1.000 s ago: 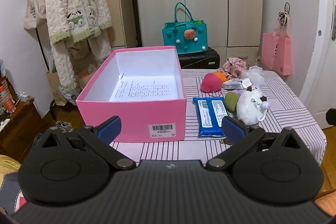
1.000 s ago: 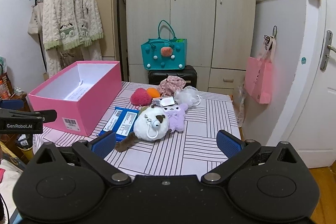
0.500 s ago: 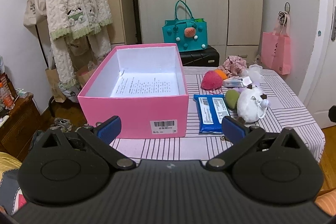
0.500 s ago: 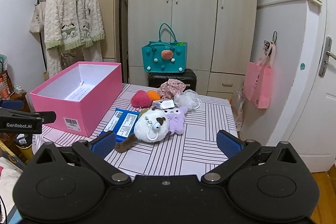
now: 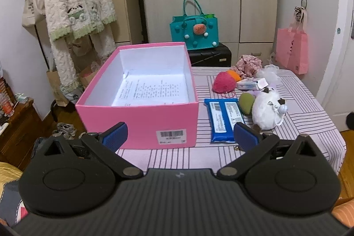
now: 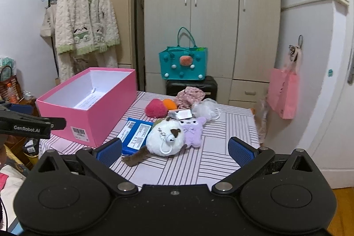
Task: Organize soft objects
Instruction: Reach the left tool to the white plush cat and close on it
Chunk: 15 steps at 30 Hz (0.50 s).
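Observation:
An open pink box (image 5: 141,116) (image 6: 104,112) with a printed sheet inside stands on the left of a striped table (image 5: 309,116) (image 6: 221,160). To its right lie a white plush (image 5: 266,110) (image 6: 164,138), a purple plush (image 6: 193,131), a red pom (image 5: 224,82) (image 6: 156,108), an orange ball (image 6: 170,104), a green soft thing (image 5: 246,103), a blue wipes pack (image 5: 223,117) (image 6: 136,132), floral cloth (image 5: 249,62) (image 6: 189,94) and a white mesh puff (image 6: 204,108). My left gripper (image 5: 180,136) is open and empty before the box. My right gripper (image 6: 174,148) is open and empty before the white plush.
A small white carton (image 5: 251,83) (image 6: 179,114) lies among the soft things. A teal bag (image 5: 194,30) sits on a black case behind the table. A pink bag (image 6: 282,93) hangs on the right wall. A fleece robe (image 5: 77,6) hangs at left.
Both grippers have risen and drawn back slightly, so the table sits lower in both views. Both stay open and empty. Nothing on the table has moved.

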Available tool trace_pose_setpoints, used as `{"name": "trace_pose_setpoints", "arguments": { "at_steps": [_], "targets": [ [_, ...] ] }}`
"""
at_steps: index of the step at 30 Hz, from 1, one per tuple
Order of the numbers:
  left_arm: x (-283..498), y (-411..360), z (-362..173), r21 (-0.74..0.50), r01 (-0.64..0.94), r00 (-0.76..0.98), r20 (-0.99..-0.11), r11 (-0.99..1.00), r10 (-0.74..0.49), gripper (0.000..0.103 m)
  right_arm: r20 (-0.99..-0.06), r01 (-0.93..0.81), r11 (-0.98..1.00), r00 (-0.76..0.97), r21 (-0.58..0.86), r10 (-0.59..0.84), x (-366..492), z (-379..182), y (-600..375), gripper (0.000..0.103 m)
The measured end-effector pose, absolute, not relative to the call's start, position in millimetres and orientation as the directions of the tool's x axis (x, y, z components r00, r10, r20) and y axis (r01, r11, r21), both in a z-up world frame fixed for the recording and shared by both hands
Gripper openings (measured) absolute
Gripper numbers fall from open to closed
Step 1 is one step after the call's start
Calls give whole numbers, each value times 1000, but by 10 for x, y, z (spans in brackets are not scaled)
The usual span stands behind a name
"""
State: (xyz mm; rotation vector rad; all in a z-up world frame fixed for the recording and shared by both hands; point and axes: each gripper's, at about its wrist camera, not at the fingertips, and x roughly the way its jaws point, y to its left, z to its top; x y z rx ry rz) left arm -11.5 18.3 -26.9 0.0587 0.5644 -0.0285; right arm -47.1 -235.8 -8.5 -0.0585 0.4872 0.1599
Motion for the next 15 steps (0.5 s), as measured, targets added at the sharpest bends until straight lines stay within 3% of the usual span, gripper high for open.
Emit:
{"name": "trace_pose_setpoints", "arguments": {
  "at_steps": [10, 15],
  "targets": [
    [179, 9, -243, 53, 110, 844, -533, 993, -65, 103, -388, -251, 968, 891, 14, 237, -167, -224, -2478, 103],
    [375, -99, -268, 79, 127, 861, -504, 989, -70, 103, -384, -181, 978, 900, 100, 206, 203, -520, -2605, 103]
  ]
}}
